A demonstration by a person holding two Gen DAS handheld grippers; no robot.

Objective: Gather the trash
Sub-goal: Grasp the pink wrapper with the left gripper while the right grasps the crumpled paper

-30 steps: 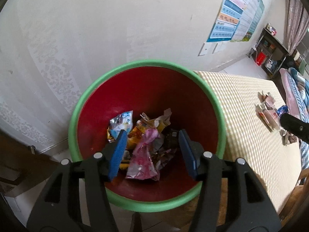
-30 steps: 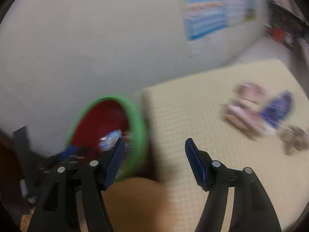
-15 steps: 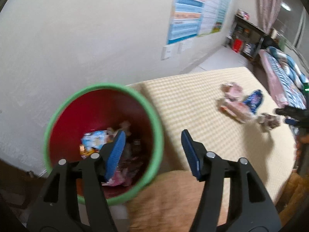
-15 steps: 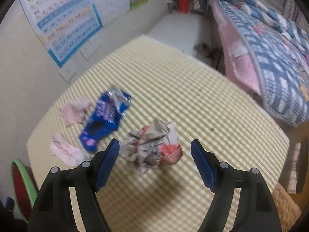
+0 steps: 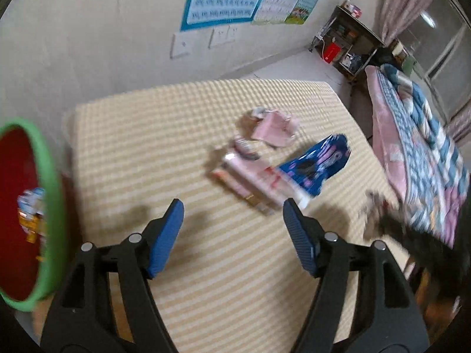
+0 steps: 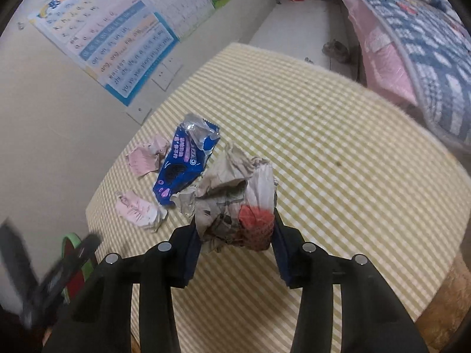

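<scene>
My right gripper [image 6: 235,232] is shut on a crumpled grey paper wad with a red patch [image 6: 235,203], over the checked table [image 6: 338,194]. A blue Oreo wrapper [image 6: 182,164] and two pink wrappers [image 6: 144,158] [image 6: 135,210] lie just beyond it. My left gripper [image 5: 232,223] is open and empty above the table [image 5: 141,135]. Ahead of it lie a pink wrapper [image 5: 273,126], a long pink packet [image 5: 256,179] and the blue wrapper [image 5: 318,164]. The red bin with a green rim [image 5: 56,194] holds trash at the far left.
A wall with posters [image 5: 229,3] and sockets [image 5: 179,45] runs behind the table. A bed with a blue and pink quilt [image 6: 412,29] stands on the right. A dark shelf [image 5: 347,44] is in the far corner. The bin's rim also shows low left in the right wrist view [image 6: 72,239].
My left gripper swung right from over the bin to over the table. My right gripper moved onto the crumpled paper wad and closed on it.
</scene>
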